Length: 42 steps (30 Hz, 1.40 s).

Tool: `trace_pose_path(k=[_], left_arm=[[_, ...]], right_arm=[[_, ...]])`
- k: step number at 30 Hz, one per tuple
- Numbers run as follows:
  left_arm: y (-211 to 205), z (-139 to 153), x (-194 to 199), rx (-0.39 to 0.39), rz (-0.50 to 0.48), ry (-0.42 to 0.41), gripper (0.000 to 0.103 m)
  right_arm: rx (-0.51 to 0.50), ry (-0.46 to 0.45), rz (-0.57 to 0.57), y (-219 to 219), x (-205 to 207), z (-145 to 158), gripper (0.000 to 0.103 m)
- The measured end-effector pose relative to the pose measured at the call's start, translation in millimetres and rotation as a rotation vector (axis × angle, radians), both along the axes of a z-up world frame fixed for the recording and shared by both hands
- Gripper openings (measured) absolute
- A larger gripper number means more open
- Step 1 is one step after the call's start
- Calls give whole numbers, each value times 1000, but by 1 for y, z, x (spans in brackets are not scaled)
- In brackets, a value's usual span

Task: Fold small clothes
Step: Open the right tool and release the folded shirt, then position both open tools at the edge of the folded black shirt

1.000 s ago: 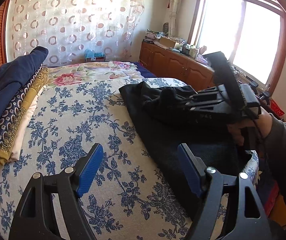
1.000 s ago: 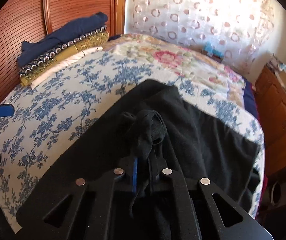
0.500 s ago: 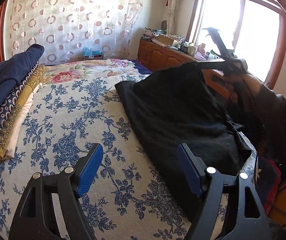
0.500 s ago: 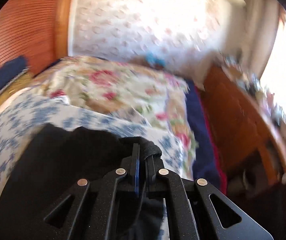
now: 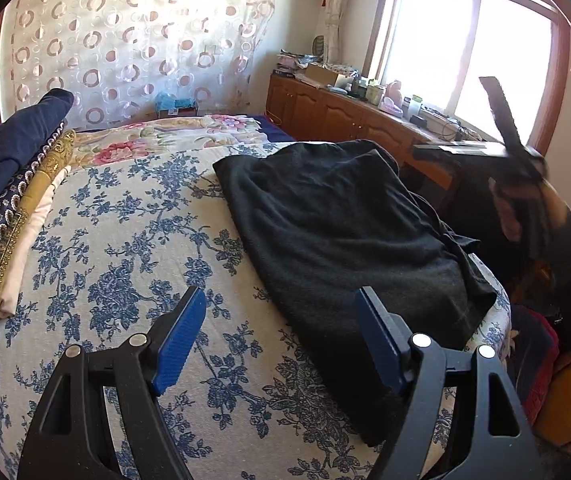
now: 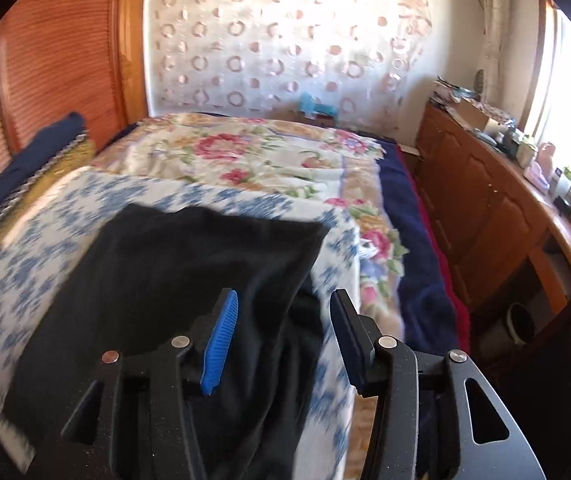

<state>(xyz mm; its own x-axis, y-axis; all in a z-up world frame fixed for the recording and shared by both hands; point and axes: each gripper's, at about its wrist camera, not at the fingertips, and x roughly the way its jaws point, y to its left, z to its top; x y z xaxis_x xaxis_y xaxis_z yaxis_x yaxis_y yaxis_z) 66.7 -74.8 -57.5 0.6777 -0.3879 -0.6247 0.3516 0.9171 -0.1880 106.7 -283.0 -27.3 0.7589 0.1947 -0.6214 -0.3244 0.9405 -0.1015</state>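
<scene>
A: On the blue-flowered bedspread [image 5: 125, 240], what lies where?

B: Black garment [image 5: 345, 240] spread flat on its window side, one edge hanging off the bed's edge. Landmark for all notes: this garment.

A: Left gripper [image 5: 281, 344]?

B: Hovers over the bedspread at the garment's near corner. Jaws wide apart, nothing between the blue pads [image 5: 179, 344]. Released.

A: Right gripper [image 6: 281, 336]?

B: Above the garment's window-side edge. Jaws opening; the cloth lies below the gap and the pads do not press on it. Right view is motion-blurred, so finer detail is unreadable.

A: Anything else near the garment?

B: Stack of folded clothes [image 5: 9, 200], well apart on the far side of the bedspread, by the wooden headboard [image 6: 45, 80]. Person's hand [image 5: 513, 208] carrying the right gripper shows beyond the garment's window-side edge.
</scene>
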Motion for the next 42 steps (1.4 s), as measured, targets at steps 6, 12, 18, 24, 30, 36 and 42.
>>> trace_pose_path(k=[6, 12, 18, 24, 30, 36, 42], left_arm=[[-12, -5, 2, 16, -20, 14, 77], [-25, -12, 2, 48, -32, 31, 77], [-36, -20, 4, 57, -57, 52, 77], [-42, -23, 4, 73, -73, 61, 77], [-45, -29, 6, 83, -83, 78, 77], [-45, -28, 6, 85, -83, 76, 77], [-45, -30, 7, 83, -92, 82, 77]], right_arm=[[57, 6, 8, -18, -66, -26, 50], [138, 25, -3, -29, -99, -36, 50], [86, 25, 29, -19, -116, -40, 50], [76, 41, 17, -16, -116, -45, 50], [46, 58, 33, -14, -112, -49, 50], [87, 70, 57, -30, -119, -46, 22], [167, 62, 71, -58, -140, -36, 8]])
